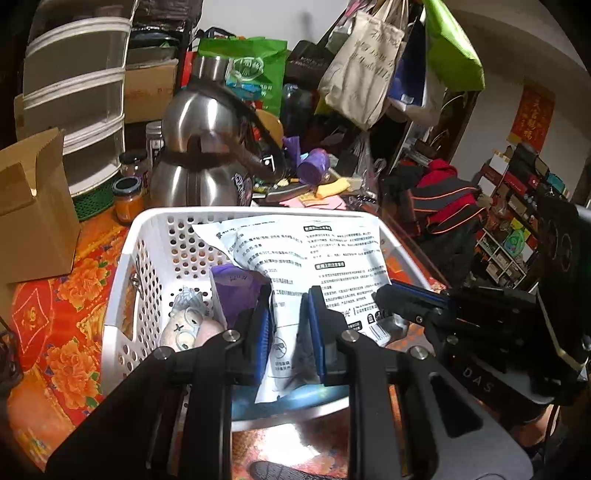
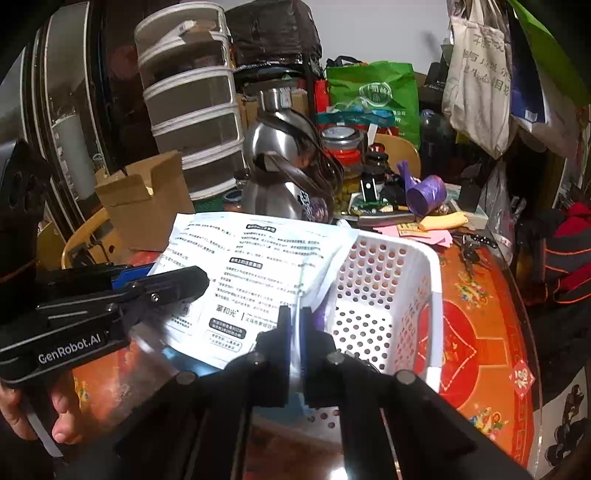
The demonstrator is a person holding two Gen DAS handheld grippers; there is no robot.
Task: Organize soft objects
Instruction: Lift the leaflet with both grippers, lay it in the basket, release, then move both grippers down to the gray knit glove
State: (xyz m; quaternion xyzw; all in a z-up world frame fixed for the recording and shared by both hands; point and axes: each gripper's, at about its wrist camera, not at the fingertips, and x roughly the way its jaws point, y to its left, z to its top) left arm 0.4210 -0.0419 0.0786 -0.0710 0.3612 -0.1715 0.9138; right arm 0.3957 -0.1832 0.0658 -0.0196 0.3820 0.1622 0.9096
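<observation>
cluttered round table (image 2: 491,317) with red floral cover, pale wall (image 1: 258,14), stacked drawers (image 1: 77,96), hanging tote bags (image 1: 365,66)

Basket (image 1: 155,236) was white, perforated; packet (image 1: 332,251) white, black print; tablecloth (image 1: 74,295) red-orange floral; upper-centre kettle (image 1: 199,147) silver.

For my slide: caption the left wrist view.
Both grippers, left gripper and right gripper, pinch a white printed package over a white perforated basket.
</observation>
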